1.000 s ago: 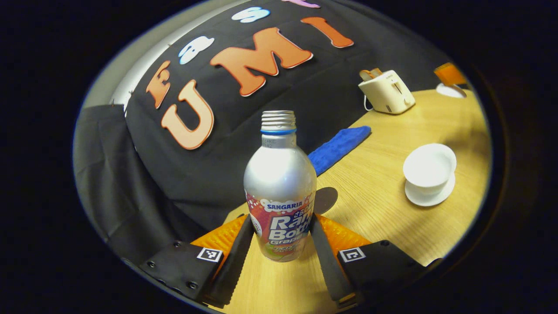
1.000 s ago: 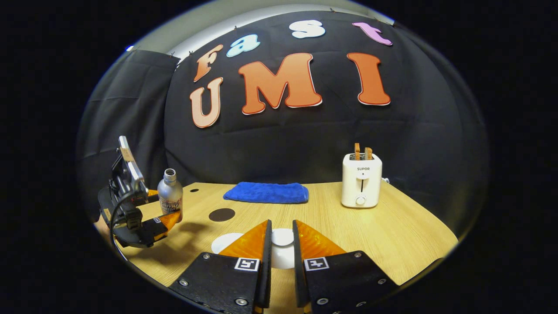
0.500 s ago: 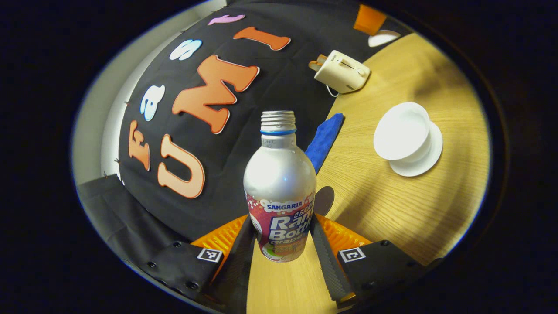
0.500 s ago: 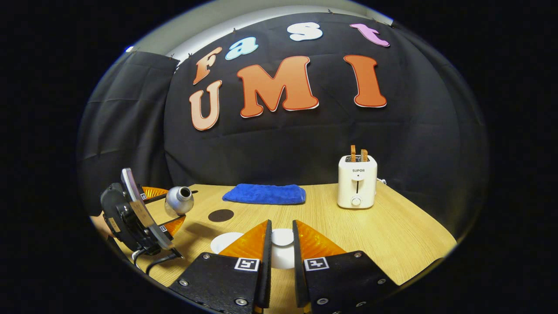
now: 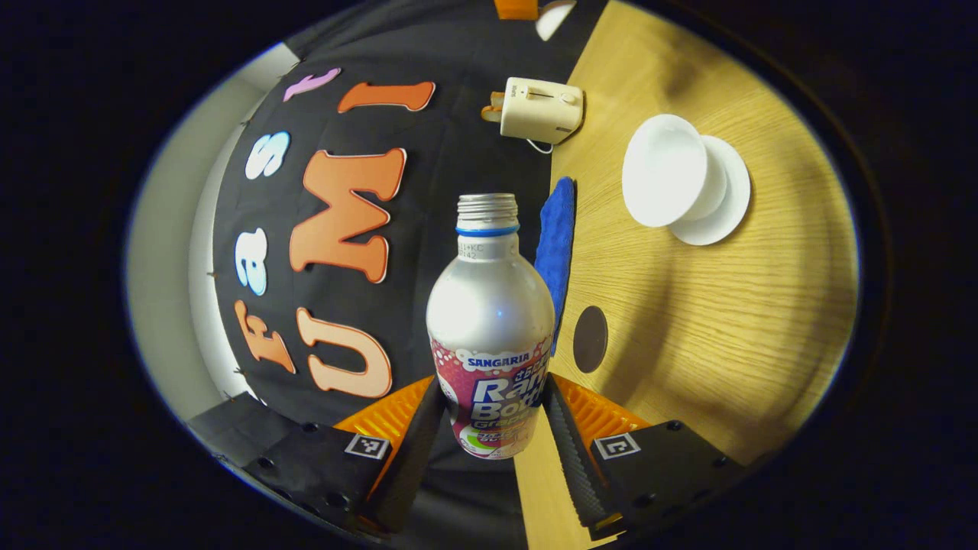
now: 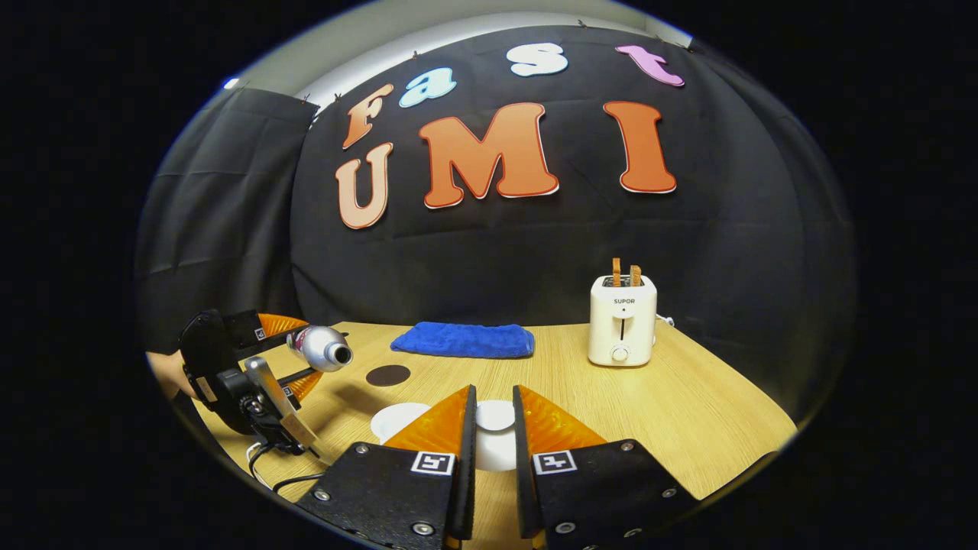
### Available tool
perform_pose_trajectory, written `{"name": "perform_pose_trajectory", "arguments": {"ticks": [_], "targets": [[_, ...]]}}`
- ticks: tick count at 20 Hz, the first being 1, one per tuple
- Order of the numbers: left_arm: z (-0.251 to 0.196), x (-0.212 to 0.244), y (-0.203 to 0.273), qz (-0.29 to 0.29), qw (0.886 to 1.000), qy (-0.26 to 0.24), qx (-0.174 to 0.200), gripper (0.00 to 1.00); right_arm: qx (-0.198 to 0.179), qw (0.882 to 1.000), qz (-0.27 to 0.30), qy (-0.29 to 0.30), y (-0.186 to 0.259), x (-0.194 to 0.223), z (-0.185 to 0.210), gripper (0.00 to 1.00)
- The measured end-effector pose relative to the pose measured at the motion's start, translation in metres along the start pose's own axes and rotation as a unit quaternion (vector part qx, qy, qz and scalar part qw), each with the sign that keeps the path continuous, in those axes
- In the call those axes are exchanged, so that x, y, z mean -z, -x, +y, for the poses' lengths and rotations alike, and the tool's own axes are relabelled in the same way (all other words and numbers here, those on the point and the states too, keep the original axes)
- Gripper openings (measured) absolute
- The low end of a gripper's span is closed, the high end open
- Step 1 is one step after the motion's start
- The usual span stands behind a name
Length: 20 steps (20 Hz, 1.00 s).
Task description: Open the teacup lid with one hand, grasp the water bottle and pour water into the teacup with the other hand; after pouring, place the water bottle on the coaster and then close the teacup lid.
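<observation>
**Bottle tipped on its side, cup open and waiting**

While the left gripper pressed both fingers against the lower part of the bottle, the bottle lay nearly level in the air, its uncapped mouth pointing toward the middle of the table, as the right gripper view showed. Ahead and to the right of that mouth, well apart from it, stood the teacup on its saucer, uncovered. The right gripper had its fingers drawn close around a small white lid; whether both fingers truly pressed on it I could not tell.

The pouring step seemed to be in hand, with the lid apparently already off. No water could be seen leaving the bottle, and its mouth was not yet over the cup. The next move would call for carrying the mouth above the cup's rim before tipping further, or water might land on the table.

The round dark coaster lay just beyond the left gripper's right finger. Farther off, a folded blue towel lay along the table's back edge and a toaster stood beyond the cup. Nothing stood between bottle and cup.
</observation>
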<state>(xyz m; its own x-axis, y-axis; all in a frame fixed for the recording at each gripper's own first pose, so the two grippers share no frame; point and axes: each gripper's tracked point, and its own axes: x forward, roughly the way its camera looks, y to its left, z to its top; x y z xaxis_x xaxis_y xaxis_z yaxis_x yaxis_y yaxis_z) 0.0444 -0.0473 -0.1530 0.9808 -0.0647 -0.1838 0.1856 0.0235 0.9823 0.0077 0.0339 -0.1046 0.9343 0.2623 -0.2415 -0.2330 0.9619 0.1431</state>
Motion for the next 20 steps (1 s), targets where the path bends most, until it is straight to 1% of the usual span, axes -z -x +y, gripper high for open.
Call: {"name": "perform_pose_trajectory", "arguments": {"ticks": [1, 2, 3, 4, 5, 8, 10, 11, 12, 14, 19, 20], "targets": [[0.002, 0.000, 0.001, -0.005, 1.000, -0.015, -0.004, 0.84, 0.001, 1.000, -0.001, 0.001, 0.001, 0.000, 0.000, 0.23], [0.005, -0.002, 0.001, -0.009, 1.000, -0.029, -0.007, 0.82, 0.002, 1.000, -0.001, 0.002, 0.002, 0.000, -0.001, 0.23], [0.007, -0.002, 0.000, -0.012, 0.999, -0.043, -0.010, 0.82, 0.002, 1.000, 0.000, 0.003, 0.003, 0.001, -0.002, 0.23], [0.006, -0.004, -0.001, -0.015, 0.998, -0.056, -0.011, 0.80, 0.004, 1.000, 0.000, 0.003, 0.003, 0.001, -0.003, 0.23], [0.005, -0.009, -0.007, -0.019, 0.997, -0.070, -0.012, 0.84, 0.004, 1.000, 0.000, 0.003, 0.004, 0.001, -0.004, 0.23], [0.008, -0.015, -0.011, -0.028, 0.994, -0.106, -0.017, 0.80, 0.006, 1.000, -0.001, 0.001, 0.006, 0.001, -0.007, 0.23], [0.010, -0.020, -0.008, -0.034, 0.991, -0.125, -0.019, 0.80, 0.007, 1.000, -0.001, 0.001, 0.007, 0.002, -0.010, 0.23], [0.010, -0.024, -0.008, -0.040, 0.990, -0.135, -0.018, 0.80, 0.008, 1.000, -0.001, 0.000, 0.009, 0.003, -0.011, 0.23], [0.010, -0.027, -0.009, -0.043, 0.988, -0.145, -0.020, 0.84, 0.011, 1.000, 0.000, 0.000, 0.010, 0.004, -0.014, 0.23], [0.015, -0.032, -0.010, -0.050, 0.984, -0.167, -0.025, 0.80, 0.013, 1.000, 0.001, -0.005, 0.011, 0.004, -0.017, 0.23], [0.022, -0.030, -0.014, -0.054, 0.975, -0.216, -0.029, 0.84, 0.017, 1.000, -0.003, -0.006, 0.014, 0.002, -0.022, 0.23], [0.024, -0.032, -0.016, -0.055, 0.973, -0.224, -0.030, 0.84, 0.017, 1.000, -0.003, -0.006, 0.014, 0.001, -0.022, 0.23]]}}
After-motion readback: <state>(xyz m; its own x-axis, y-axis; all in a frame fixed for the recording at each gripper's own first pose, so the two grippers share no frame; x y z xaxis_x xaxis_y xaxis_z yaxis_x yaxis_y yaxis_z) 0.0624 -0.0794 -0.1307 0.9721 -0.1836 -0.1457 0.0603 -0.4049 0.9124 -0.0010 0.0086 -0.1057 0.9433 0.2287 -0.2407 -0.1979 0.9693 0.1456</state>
